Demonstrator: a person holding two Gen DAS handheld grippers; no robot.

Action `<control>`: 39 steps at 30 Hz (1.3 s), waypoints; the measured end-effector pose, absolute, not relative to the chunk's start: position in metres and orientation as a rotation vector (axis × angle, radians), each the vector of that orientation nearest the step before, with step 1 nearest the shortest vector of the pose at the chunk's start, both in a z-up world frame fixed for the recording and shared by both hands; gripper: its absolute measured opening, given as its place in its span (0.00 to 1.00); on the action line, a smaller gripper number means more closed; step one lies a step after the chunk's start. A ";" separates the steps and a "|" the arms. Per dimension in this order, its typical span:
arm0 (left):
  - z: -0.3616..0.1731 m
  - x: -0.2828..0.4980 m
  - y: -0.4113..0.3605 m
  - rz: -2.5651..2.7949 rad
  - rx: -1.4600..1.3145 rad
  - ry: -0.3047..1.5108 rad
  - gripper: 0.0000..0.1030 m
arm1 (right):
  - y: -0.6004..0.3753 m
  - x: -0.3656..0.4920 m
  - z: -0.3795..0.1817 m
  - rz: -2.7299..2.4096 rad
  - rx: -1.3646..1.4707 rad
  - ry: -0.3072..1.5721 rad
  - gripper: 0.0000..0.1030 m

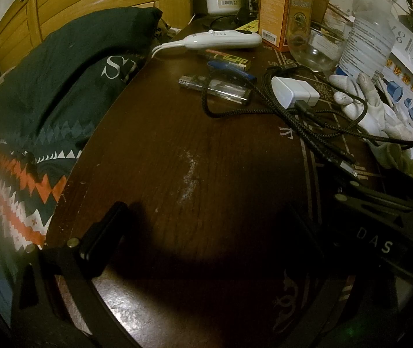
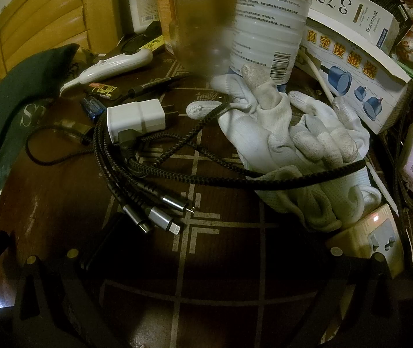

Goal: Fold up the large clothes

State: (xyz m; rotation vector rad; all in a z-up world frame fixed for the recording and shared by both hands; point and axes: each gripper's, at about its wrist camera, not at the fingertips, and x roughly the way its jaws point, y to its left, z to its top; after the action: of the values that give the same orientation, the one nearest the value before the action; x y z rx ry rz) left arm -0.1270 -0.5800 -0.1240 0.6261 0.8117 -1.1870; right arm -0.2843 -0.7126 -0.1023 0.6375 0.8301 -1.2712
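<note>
Both tongs, left (image 1: 203,232) and right (image 2: 206,249), are held spread and empty over the tabletop (image 1: 154,150), apparently parked. Dark patterned garment (image 1: 47,92) is seen bunched at the tabletop's left edge, ungrasped.

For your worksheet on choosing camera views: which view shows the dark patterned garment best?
The left wrist view: the dark patterned garment fills its left side, showing lettering and zigzag bands. The right wrist view catches only an edge at far left.

White "S" shows on the dark green garment (image 1: 61,87); "DAS" on the right gripper (image 1: 374,245); "377" and "Whitening" on a white carton (image 2: 354,14); "真空拔罐器" on the cupping-set box (image 2: 351,66)
</note>
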 end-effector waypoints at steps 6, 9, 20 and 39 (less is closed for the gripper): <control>-0.124 -0.127 -0.579 -1.188 0.626 0.812 1.00 | -0.713 -0.284 -0.103 -1.271 0.638 0.830 1.00; -0.124 -0.127 -0.579 -1.189 0.626 0.812 1.00 | -0.713 -0.284 -0.103 -1.271 0.638 0.830 1.00; -0.124 -0.127 -0.578 -1.190 0.626 0.812 1.00 | -0.713 -0.284 -0.102 -1.271 0.638 0.830 1.00; -0.123 -0.126 -0.577 -1.194 0.625 0.812 1.00 | -0.713 -0.284 -0.103 -1.270 0.638 0.830 1.00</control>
State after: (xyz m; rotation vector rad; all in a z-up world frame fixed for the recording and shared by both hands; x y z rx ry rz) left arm -0.1264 -0.5770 -0.1233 0.6245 0.8115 -1.1939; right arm -0.2842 -0.7130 -0.1026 0.6378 0.8305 -1.2704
